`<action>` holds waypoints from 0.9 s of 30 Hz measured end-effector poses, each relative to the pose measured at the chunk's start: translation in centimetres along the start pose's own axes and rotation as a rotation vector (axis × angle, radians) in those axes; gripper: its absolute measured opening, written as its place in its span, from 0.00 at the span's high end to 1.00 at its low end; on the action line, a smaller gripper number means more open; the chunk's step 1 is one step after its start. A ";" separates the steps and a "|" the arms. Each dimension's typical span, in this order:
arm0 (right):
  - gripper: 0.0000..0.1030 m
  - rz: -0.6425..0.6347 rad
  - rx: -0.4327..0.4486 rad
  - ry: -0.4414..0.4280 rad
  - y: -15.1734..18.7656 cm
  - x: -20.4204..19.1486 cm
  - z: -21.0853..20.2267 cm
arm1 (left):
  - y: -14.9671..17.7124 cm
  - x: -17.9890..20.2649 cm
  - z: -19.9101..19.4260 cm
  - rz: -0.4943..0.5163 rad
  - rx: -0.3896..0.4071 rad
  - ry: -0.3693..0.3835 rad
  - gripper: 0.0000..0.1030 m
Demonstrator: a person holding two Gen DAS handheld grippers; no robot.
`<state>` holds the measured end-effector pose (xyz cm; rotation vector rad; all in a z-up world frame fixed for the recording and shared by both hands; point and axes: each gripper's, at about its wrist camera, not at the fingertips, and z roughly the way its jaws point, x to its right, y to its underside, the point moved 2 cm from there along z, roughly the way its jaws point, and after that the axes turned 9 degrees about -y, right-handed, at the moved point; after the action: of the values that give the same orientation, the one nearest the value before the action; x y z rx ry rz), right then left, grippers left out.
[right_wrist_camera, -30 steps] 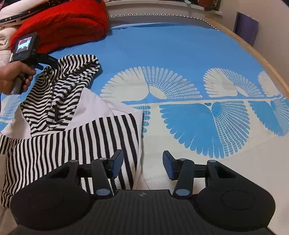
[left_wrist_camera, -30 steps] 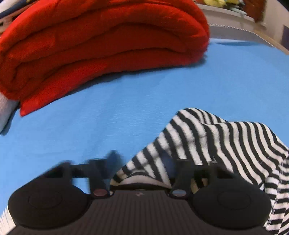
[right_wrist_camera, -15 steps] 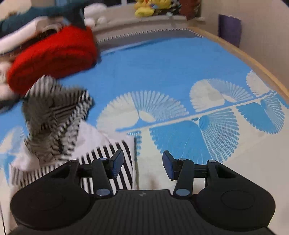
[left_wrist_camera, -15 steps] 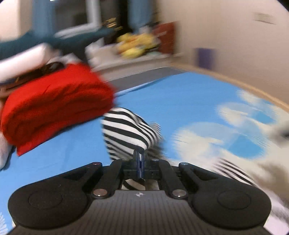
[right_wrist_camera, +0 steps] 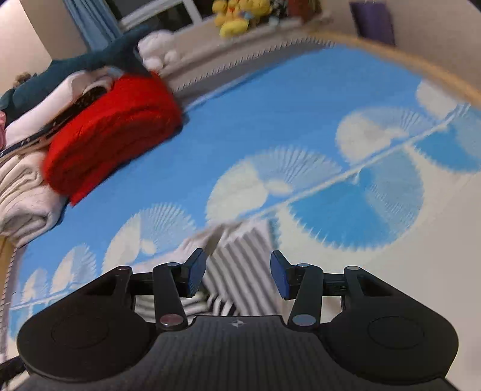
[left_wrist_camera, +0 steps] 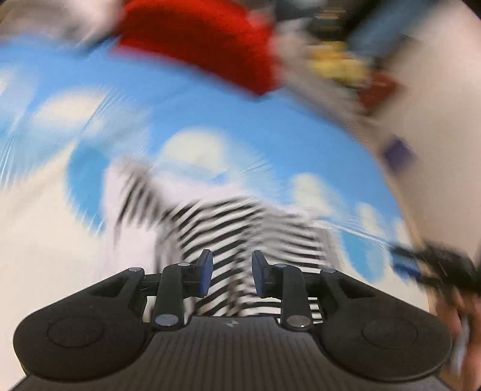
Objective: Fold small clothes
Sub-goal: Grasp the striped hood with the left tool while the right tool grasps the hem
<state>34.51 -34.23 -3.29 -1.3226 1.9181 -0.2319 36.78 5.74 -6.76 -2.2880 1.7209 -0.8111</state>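
The black-and-white striped garment [left_wrist_camera: 240,222] lies bunched on the blue and white bedspread [left_wrist_camera: 192,114]; the left wrist view is heavily blurred. My left gripper [left_wrist_camera: 231,270] hangs just above it, and its jaws are opening. Striped cloth shows in the gap, but the pads do not press on it. In the right wrist view a striped fold of the garment [right_wrist_camera: 240,252] lies below my right gripper [right_wrist_camera: 237,276]. That gripper stands open and holds nothing.
A folded red blanket [right_wrist_camera: 111,132] lies at the back left on a pile of pale bedding [right_wrist_camera: 24,192]. Soft toys [right_wrist_camera: 237,15] line the shelf behind. A wooden bed edge [right_wrist_camera: 421,69] curves along the right. A person's hand [left_wrist_camera: 457,303] shows at the right edge.
My left gripper shut on the striped cloth, swept it across over the rest of the garment, and has now parted its jaws. The right gripper rose slightly and rolled, staying open.
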 end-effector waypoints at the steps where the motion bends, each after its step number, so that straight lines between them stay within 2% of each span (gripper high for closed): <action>1: 0.52 0.031 -0.042 -0.018 0.4 0.2 0.8 | -0.4 -0.3 1.6 -0.052 -0.050 -0.027 0.71; 4: 0.52 0.108 -0.142 -0.047 1.8 0.5 3.2 | 0.0 -1.5 4.9 -0.135 -0.152 -0.043 0.71; 6: 0.52 0.113 -0.194 -0.041 2.6 0.5 4.8 | -0.3 -1.9 6.6 -0.171 -0.191 -0.035 0.71; 12: 0.52 0.028 -0.291 0.015 4.6 -0.4 7.9 | 2.1 -1.4 9.2 -0.180 -0.277 -0.012 0.71; 14: 0.52 0.017 -0.322 0.024 5.3 -0.4 8.8 | 2.4 -1.3 10.2 -0.175 -0.294 -0.034 0.71; 17: 0.55 0.001 -0.355 0.030 6.3 -0.6 9.7 | 2.4 -1.5 10.8 -0.201 -0.310 -0.021 0.72; 19: 0.75 -0.017 -0.360 0.038 6.7 -0.8 10.1 | 1.9 -1.3 10.6 -0.185 -0.295 -0.001 0.87; 20: 0.81 -0.025 -0.360 0.036 6.8 -0.9 10.3 | 1.5 -1.2 10.3 -0.171 -0.281 -0.002 0.99; 21: 0.92 -0.025 -0.356 0.028 6.8 -0.9 10.4 | 1.1 -1.1 9.8 -0.160 -0.259 -0.005 0.99; 24: 0.97 0.045 -0.281 -0.049 5.6 -0.9 9.6 | -0.7 -0.9 6.9 -0.136 -0.159 0.006 0.99; 27: 0.97 0.184 -0.099 -0.260 3.1 -0.8 6.6 | -3.1 -1.0 2.4 -0.102 0.013 0.047 0.99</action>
<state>36.92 -30.44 -9.06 -1.1667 1.8322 0.1229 40.48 7.25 -7.76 -2.3834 1.6233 -0.8996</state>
